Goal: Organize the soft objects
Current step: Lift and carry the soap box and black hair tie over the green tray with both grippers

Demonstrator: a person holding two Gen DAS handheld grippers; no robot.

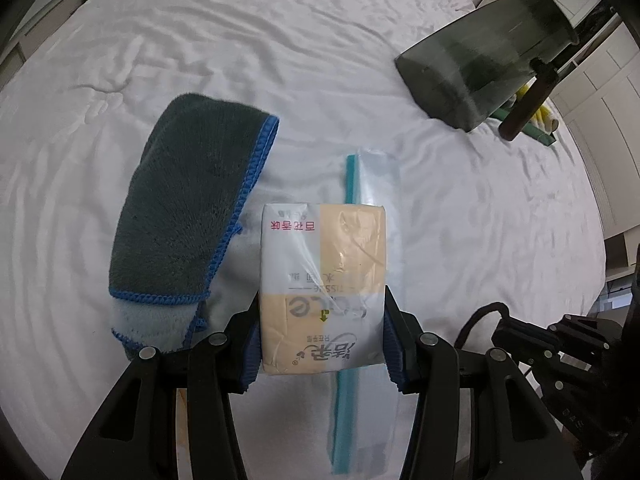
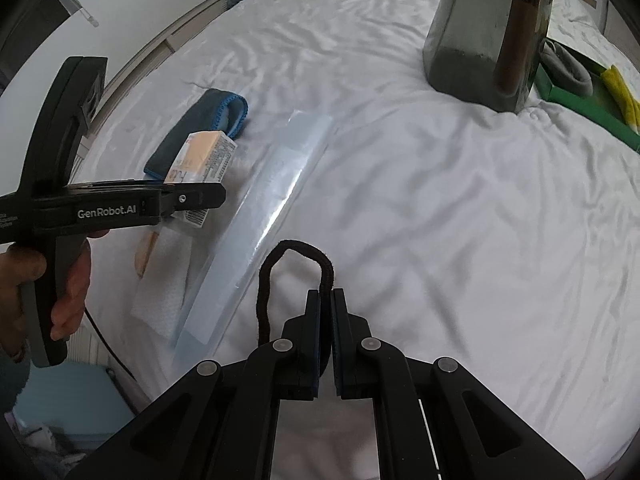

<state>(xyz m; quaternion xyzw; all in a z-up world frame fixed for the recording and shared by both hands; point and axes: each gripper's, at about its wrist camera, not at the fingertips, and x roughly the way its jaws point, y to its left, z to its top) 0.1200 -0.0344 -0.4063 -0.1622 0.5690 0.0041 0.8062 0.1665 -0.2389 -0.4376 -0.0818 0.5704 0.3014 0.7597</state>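
On the bed (image 1: 320, 60), the folded cloth (image 1: 188, 216) lies left of the tissue pack (image 1: 320, 280). A zip bag (image 1: 372, 176) lies under and behind the pack, and the bin (image 1: 484, 68) stands far behind to its right.

**Both hand-held grippers closed, each pointing steeply down**

The left hand-held gripper (image 1: 322, 332) points steeply downward, its two black arms spread part-way and its blue pads (image 1: 249, 354) pressing on the two sides of a tissue pack (image 1: 322, 280). In the right wrist view it enters from 9 o'clock, side-on, and a bare hand (image 2: 60, 280) wraps the grip at 8 o'clock with fingers curled round it.

The right hand-held gripper (image 2: 326, 296) also tilts steeply down, its jaws drawn together and pinching a black hair tie (image 2: 296, 248) that loops out toward 12 o'clock.
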